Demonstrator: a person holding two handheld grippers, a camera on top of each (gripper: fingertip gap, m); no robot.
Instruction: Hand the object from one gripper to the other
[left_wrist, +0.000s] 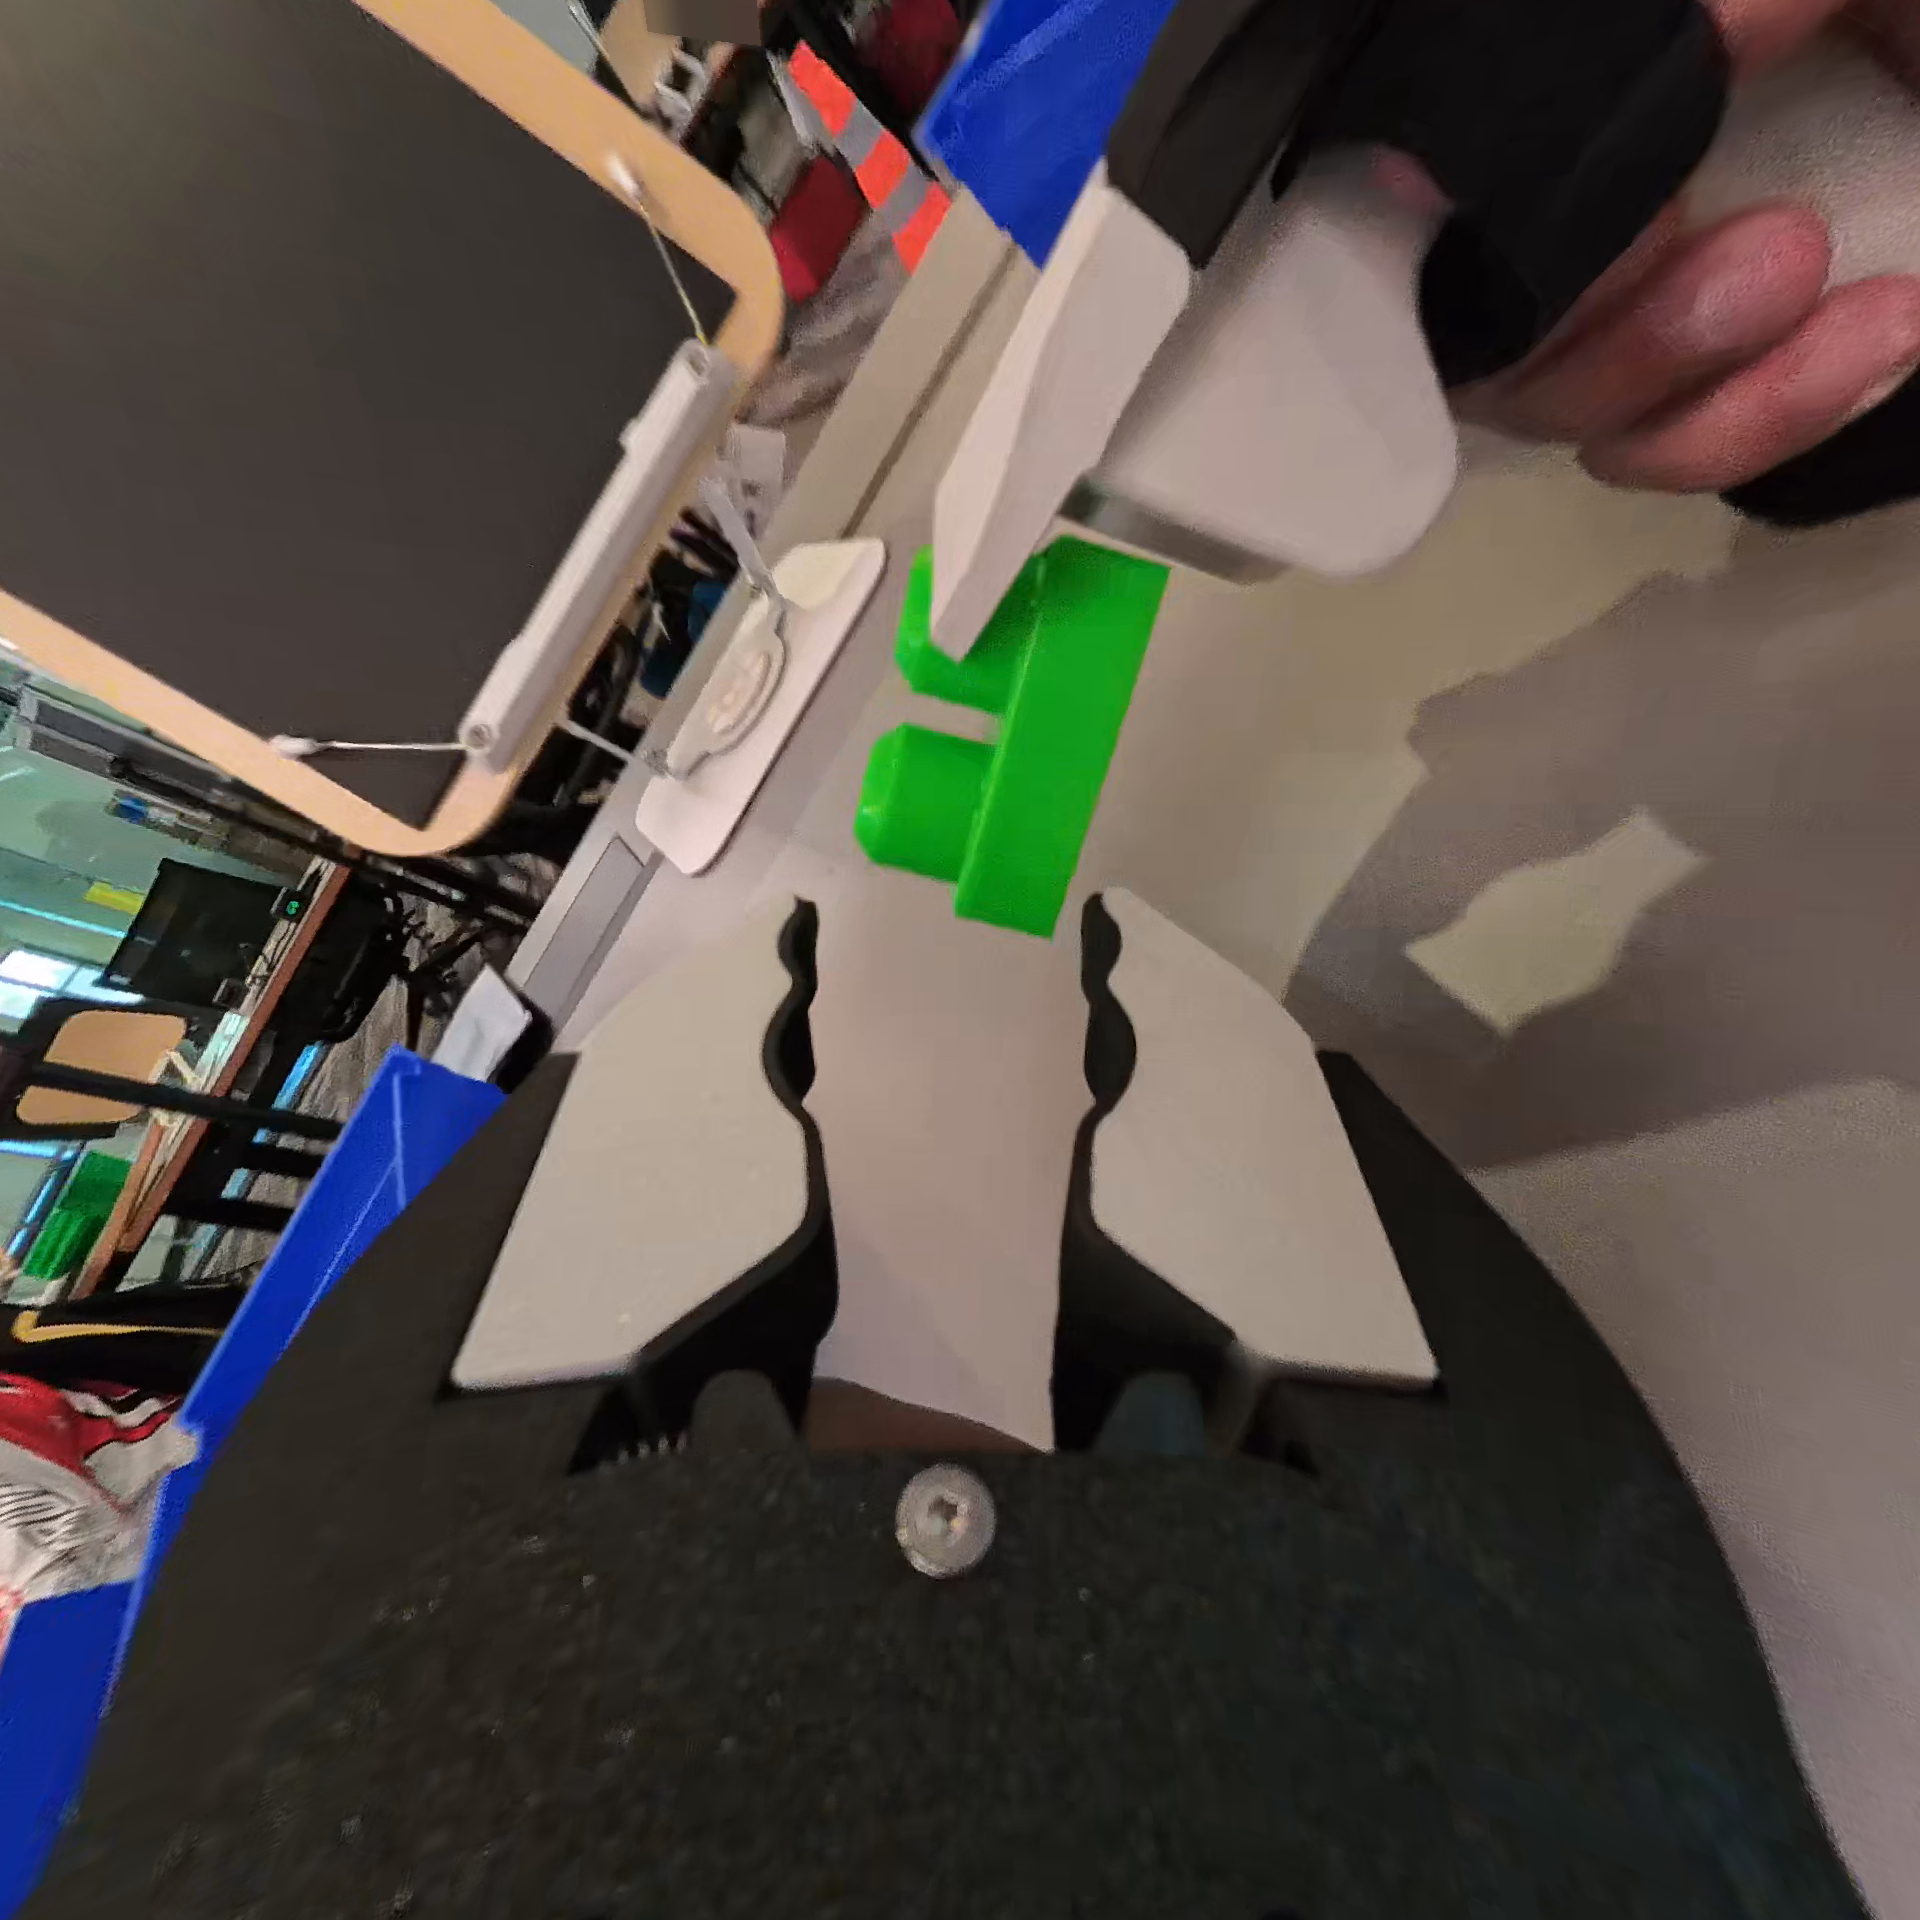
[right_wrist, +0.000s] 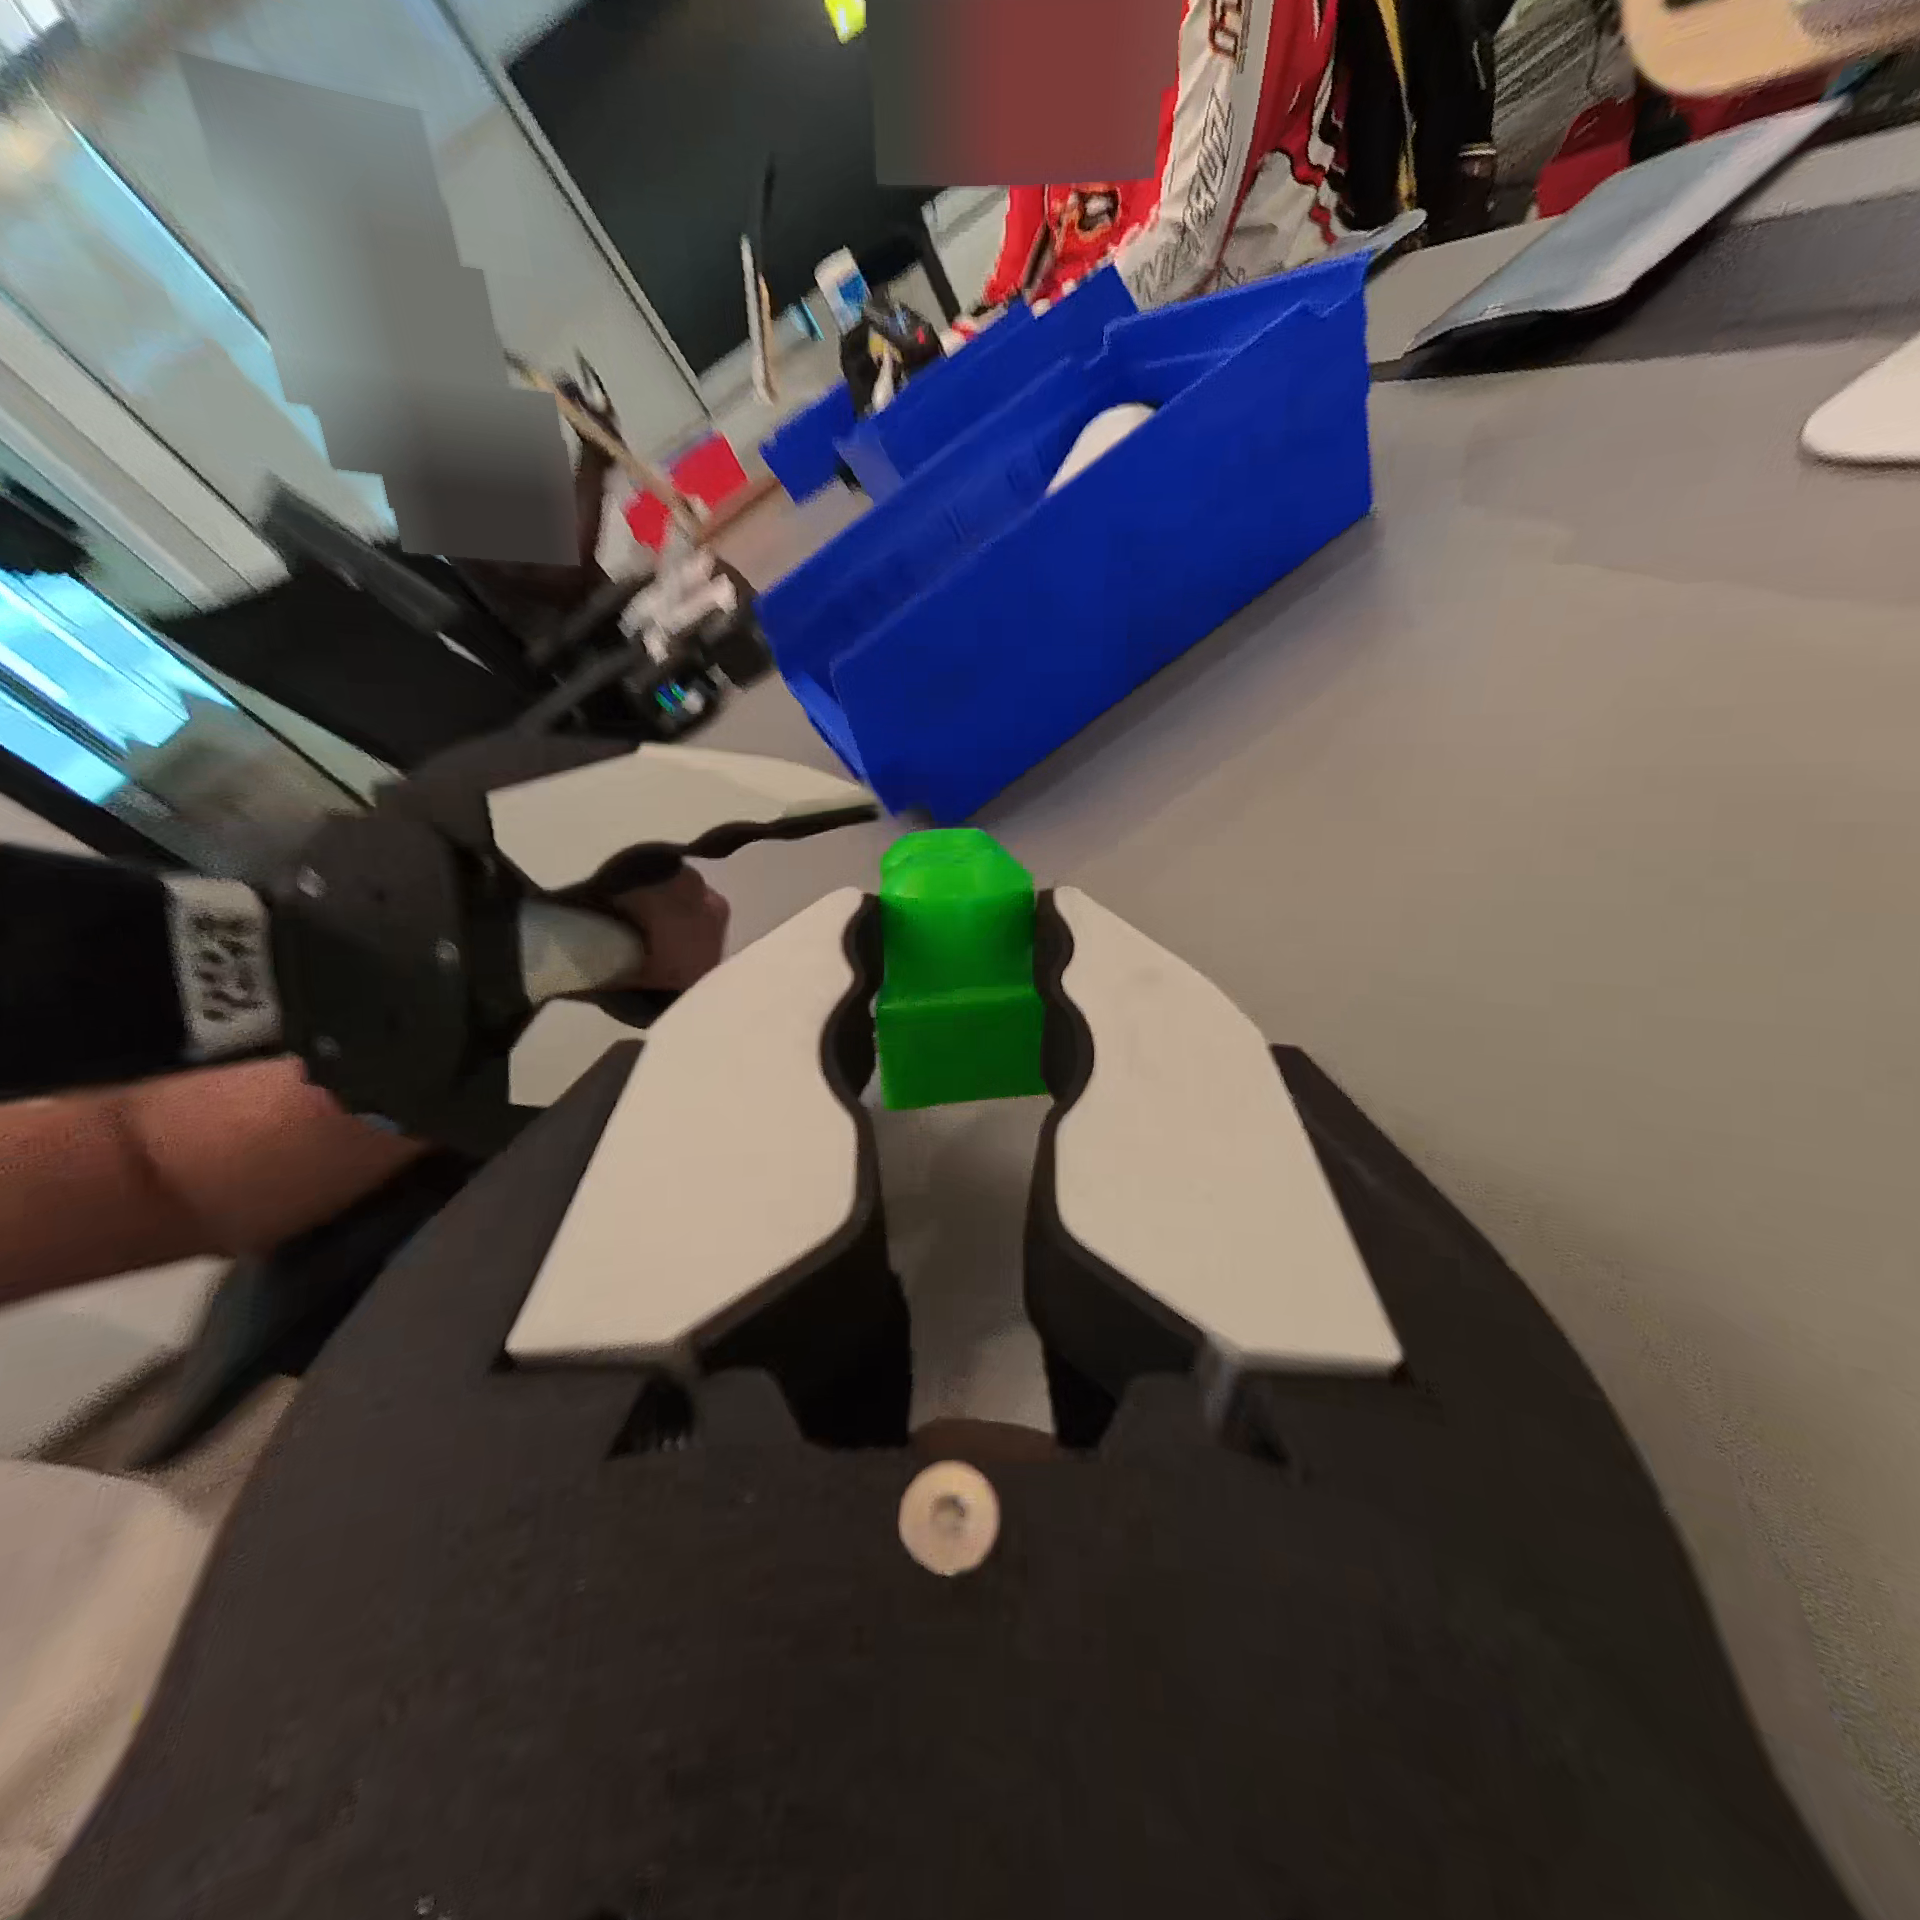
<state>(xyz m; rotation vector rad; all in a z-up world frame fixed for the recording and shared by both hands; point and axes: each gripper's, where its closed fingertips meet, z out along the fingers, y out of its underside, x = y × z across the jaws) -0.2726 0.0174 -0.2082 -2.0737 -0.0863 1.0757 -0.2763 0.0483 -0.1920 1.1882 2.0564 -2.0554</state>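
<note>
Right gripper (right_wrist: 954, 935) clamped on green block (right_wrist: 956, 997), frame ctr; left gripper (right_wrist: 831, 821) spread, ctr-left; blue bin (right_wrist: 1091, 623) above.

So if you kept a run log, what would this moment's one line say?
stage: handover approach | right gripper: shut on green block | left gripper: open, empty, just short of block | blue bin: on table behind

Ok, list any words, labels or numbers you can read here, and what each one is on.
White label on the left gripper: lettering too blurred to read.
Red and white jersey: printed lettering, blurred and partly cut off.
Green block, blue bin: no writing.
</note>
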